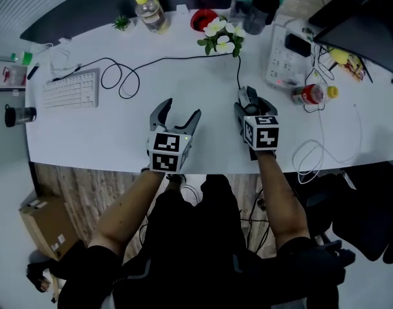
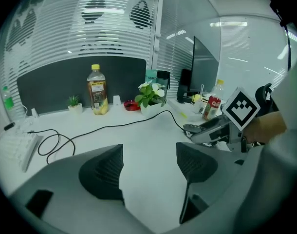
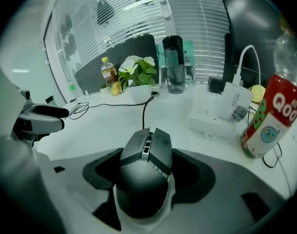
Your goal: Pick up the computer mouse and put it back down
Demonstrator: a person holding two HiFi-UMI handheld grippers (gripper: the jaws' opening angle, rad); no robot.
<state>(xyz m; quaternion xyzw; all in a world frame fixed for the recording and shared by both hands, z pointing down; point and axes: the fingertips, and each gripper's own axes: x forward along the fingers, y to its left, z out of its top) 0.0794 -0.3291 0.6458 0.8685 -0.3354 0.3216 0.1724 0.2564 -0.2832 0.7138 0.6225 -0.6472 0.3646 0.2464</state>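
A dark grey wired computer mouse sits between the jaws of my right gripper, whose pads press on its two sides; its black cable runs away towards the flowers. From the head view the mouse and right gripper are just over the white table, right of centre. My left gripper hovers beside it with its jaws open and nothing between them, only bare tabletop showing past the left gripper. The right gripper also shows at the right of the left gripper view.
A white keyboard lies at far left. A pot of white flowers, a yellow-capped bottle, a red bowl and a dark tumbler stand at the back. A white power strip and a red-labelled bottle stand to the right.
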